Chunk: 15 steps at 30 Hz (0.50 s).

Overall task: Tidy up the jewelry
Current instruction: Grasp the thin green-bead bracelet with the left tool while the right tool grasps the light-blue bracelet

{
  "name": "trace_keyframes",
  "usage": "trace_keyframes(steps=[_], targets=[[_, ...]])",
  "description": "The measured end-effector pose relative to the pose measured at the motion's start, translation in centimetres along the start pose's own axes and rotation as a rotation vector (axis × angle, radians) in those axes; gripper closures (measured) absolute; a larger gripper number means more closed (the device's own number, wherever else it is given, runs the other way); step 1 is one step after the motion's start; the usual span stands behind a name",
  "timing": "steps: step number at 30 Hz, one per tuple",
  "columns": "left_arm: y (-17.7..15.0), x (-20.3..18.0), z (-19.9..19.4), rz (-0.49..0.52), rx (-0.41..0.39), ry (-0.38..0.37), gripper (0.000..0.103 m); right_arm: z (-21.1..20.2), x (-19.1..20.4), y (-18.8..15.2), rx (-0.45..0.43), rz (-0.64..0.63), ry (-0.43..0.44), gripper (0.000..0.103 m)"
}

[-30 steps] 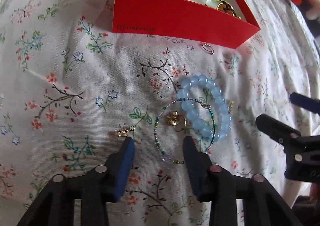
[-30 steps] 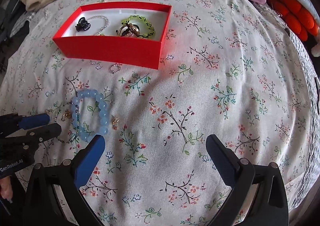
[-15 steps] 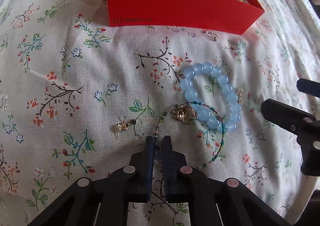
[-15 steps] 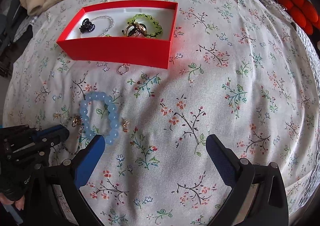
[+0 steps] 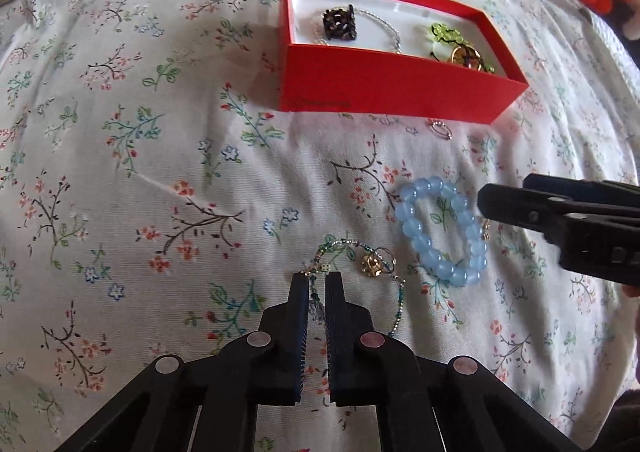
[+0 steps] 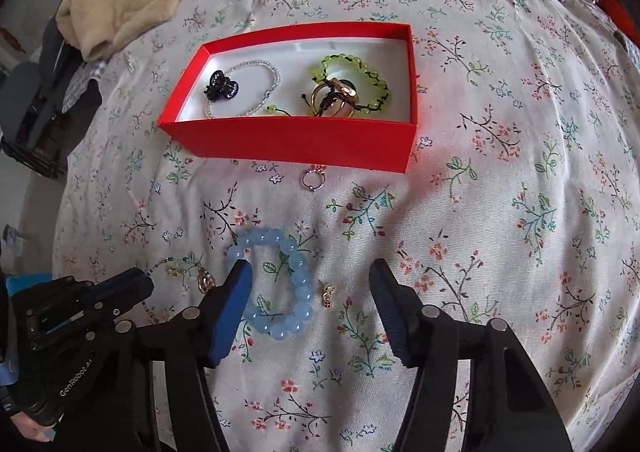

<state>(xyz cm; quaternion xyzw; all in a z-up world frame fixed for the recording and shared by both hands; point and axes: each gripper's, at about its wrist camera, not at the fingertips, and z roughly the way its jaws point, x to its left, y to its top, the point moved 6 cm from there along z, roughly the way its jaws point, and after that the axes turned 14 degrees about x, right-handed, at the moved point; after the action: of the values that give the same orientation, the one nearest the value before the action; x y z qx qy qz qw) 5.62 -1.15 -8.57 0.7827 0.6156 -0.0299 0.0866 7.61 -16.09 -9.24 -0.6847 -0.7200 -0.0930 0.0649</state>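
Necklace [image 5: 362, 264], a thin strand of tiny green and silver beads with a gold charm, lies on the floral bed [image 5: 120, 171] just left of the blue bracelet [image 5: 440, 232], well short of the red box [image 5: 384, 87]. Left claw [image 5: 317, 284] is together on the strand's near end, pads nearly touching with the beads pinched between. Judged light, limp and slippery; it will likely dangle and swing when lifted, and the fine thread looks fragile, so a hold on the strand near the charm seems safer than a bead. Right claw [image 6: 310, 288] stands apart, empty, over the bracelet and a small gold earring [image 6: 328, 294]. A ring [image 6: 314, 179] lies just before the box, which already holds several pieces.
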Motion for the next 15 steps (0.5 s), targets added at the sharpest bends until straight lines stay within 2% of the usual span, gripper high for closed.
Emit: trace_keyframes(steps=[8, 14, 15], targets=[[0.0, 0.1, 0.0, 0.001, -0.005, 0.011, 0.101, 2.5, 0.9, 0.4, 0.041, -0.056, -0.071, 0.059], [0.0, 0.3, -0.7, 0.006, -0.028, 0.008, 0.101, 3.7, 1.8, 0.3, 0.028, -0.125, -0.205, 0.073], [0.0, 0.4, -0.8, 0.005, -0.03, 0.007, 0.101, 3.8, 2.1, 0.3, 0.025, -0.139, -0.218, 0.078]])
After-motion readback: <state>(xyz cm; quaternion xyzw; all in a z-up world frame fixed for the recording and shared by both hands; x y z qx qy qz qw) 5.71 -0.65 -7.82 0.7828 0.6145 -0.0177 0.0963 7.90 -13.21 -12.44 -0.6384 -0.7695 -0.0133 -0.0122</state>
